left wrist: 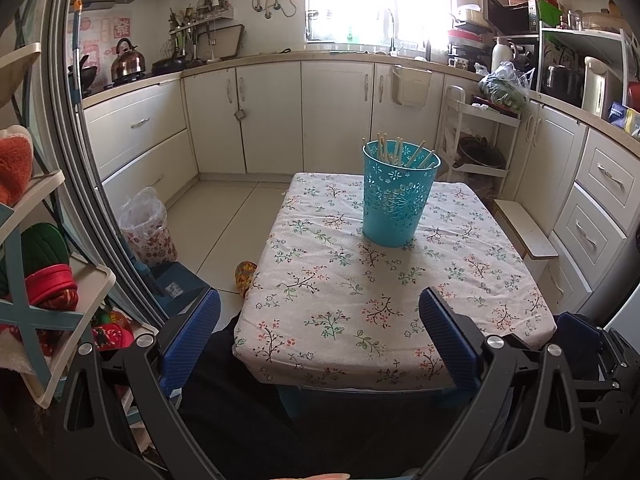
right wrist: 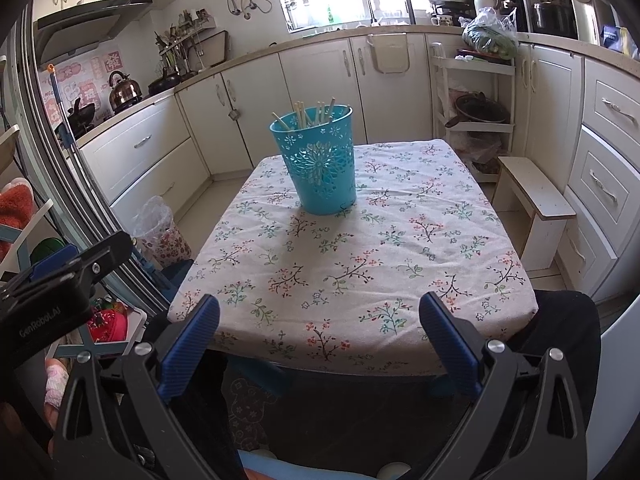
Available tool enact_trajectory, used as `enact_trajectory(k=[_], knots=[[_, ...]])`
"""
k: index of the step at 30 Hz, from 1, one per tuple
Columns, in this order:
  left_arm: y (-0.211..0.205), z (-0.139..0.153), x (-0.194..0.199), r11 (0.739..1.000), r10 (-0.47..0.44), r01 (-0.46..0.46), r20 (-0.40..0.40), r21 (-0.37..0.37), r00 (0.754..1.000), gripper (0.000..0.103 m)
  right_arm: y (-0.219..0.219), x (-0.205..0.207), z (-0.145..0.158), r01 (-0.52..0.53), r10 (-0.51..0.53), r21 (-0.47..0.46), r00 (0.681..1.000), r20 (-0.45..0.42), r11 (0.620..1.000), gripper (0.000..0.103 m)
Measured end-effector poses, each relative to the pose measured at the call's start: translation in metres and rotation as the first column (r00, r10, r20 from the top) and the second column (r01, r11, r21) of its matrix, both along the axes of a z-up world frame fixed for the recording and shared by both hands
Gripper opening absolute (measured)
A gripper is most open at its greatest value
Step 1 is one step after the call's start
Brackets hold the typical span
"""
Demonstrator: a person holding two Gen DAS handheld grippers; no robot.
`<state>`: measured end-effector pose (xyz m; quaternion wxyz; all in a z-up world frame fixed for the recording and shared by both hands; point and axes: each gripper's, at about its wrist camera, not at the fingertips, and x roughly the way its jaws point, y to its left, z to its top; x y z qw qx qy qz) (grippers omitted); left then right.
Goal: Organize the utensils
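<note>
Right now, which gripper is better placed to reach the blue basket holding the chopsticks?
Judging loosely, the left gripper: the blue basket looks nearer and more central in its view. Both grippers are open and empty, held back at the table's near edge.

Table: a small table under a white cloth printed with floral sprigs (left wrist: 320, 280).
Stove area: a shiny copper-coloured metal kettle (left wrist: 127, 61) sat on the hob.
Floor: a bin lined with clear plastic (left wrist: 146, 226) stood left of the table.
Right side: a low white wooden stool (right wrist: 536, 208).

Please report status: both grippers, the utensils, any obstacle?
Both hand-held grippers open, left and right. Chopsticks upright in teal basket. Tablecloth bare otherwise.
</note>
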<state>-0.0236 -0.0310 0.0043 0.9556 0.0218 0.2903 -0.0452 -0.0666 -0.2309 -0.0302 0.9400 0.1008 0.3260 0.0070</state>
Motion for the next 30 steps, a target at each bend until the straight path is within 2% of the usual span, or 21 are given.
enact_trajectory(k=[17,30], knots=[[-0.001,0.002,-0.001,1.0,-0.001,0.001,0.02,-0.001,1.0,0.096,-0.005,-0.002,0.0,0.01,-0.01,0.0,1.0,0.016,1.0,0.096],[-0.001,-0.005,0.011,1.0,-0.004,0.004,0.003,-0.011,1.0,0.096,-0.003,0.005,-0.004,0.016,-0.016,-0.028,1.0,0.005,0.999,0.096]])
